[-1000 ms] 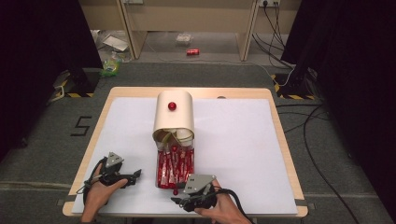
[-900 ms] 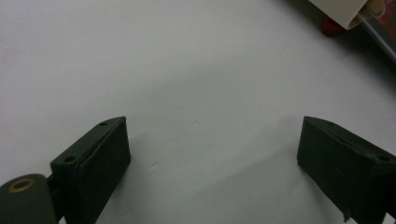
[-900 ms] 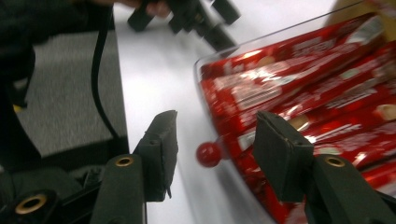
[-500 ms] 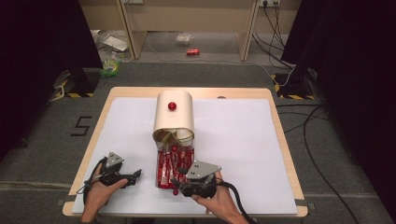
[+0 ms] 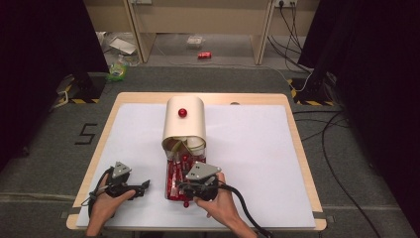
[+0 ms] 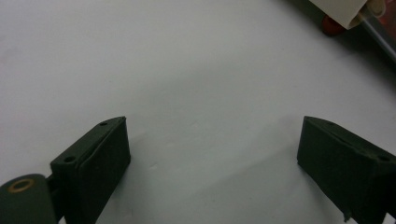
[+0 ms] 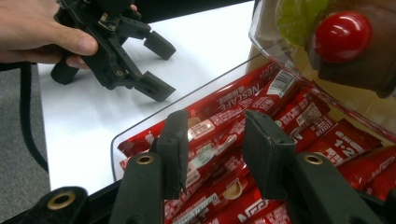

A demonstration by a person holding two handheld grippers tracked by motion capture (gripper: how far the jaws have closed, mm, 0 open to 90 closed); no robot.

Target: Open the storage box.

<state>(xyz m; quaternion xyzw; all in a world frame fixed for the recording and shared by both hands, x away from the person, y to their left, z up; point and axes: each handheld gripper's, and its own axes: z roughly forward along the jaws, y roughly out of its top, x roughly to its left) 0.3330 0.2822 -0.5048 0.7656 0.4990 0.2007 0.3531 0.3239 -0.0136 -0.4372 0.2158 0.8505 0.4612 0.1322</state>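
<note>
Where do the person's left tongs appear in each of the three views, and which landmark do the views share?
High view: left tongs lower left, open, pointing right over the table.
Left gripper view: the tongs rise from the bottom corners, wide apart.
Right gripper view: the tongs upper left, held in a hand.
Shared landmark: the white table cover.

Two black jaws of the left gripper (image 6: 212, 154) were held wide apart above the white table (image 6: 187, 70); a cream container's edge (image 6: 343, 11) was seen far right.
</note>
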